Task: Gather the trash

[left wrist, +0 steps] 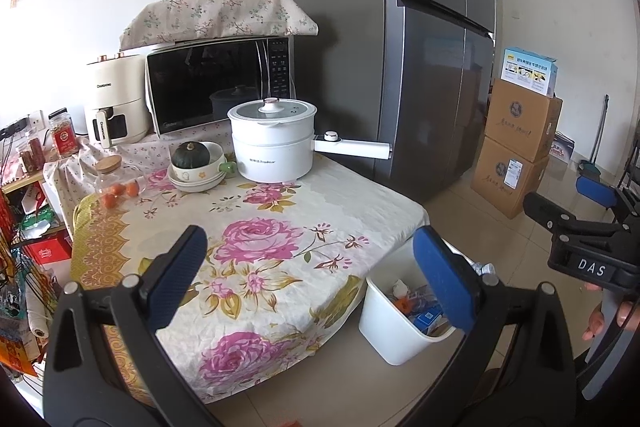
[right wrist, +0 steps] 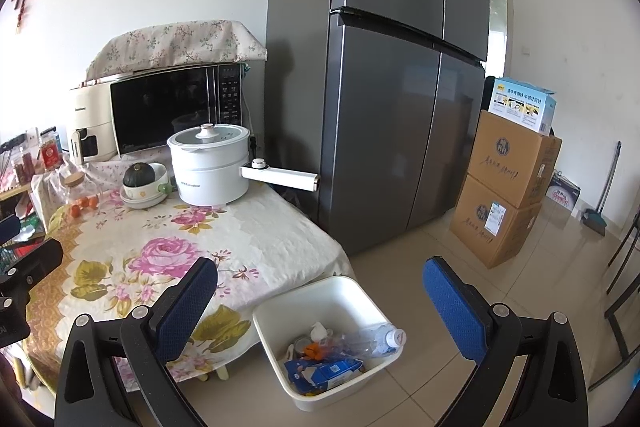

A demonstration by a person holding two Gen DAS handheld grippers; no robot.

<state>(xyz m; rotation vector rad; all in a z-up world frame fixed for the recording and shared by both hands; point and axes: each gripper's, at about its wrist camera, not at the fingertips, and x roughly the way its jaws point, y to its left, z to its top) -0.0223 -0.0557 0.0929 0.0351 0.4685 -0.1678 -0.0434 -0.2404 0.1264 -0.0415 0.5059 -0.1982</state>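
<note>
A white trash bin (right wrist: 372,367) stands on the floor against the table's corner, seen also in the left wrist view as the bin (left wrist: 388,343). Inside lie a clear plastic bottle (right wrist: 376,339), a blue wrapper (right wrist: 324,371) and small scraps. My right gripper (right wrist: 320,291) hangs open above the bin, nothing between its blue pads. My left gripper (left wrist: 312,267) is open too, over the table's near edge, empty. The right gripper (left wrist: 588,223) also shows at the right of the left wrist view, held by a hand.
The floral tablecloth (left wrist: 256,251) carries a white electric pot (left wrist: 276,143), stacked bowls with a green squash (left wrist: 196,163) and a jar of small oranges (left wrist: 116,183). A microwave (left wrist: 216,87), a grey fridge (right wrist: 380,87) and stacked cardboard boxes (right wrist: 504,187) stand behind.
</note>
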